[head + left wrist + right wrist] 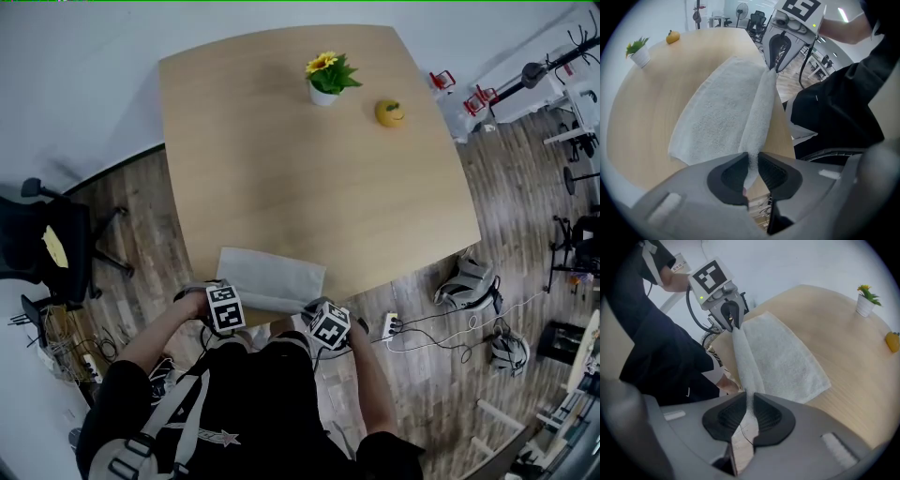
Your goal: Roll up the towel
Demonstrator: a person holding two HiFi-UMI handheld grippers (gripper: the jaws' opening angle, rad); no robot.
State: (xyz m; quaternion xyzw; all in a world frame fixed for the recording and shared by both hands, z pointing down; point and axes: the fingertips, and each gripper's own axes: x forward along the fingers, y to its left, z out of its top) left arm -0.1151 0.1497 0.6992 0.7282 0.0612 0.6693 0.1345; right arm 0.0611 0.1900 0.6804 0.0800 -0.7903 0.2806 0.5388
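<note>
I have both grippers at the near edge of the table (328,169), right in front of the person's body. The towel (272,278) lies there, most of it flat on the wood with its long side along that edge.

The left gripper (752,161) has its jaws narrow and pinched on the towel's near left corner; the cloth is squeezed thin between the pads. The right gripper (751,401) is the same, jaws nearly together on the near right corner, with a strip of cloth running down between them.

Between the two grips the near hem is lifted off the table and stretched into a taut ridge from one gripper to the other. Each gripper view shows the other gripper at the far end of that ridge. Both point steeply down.

From the head view the marker cubes cover the jaw tips, so I can't be sure how far the raised hem leans over the flat part; it looks roughly upright.

At the far side of the table stand a plant (328,77) and a fruit (390,112), well apart from the towel.
</note>
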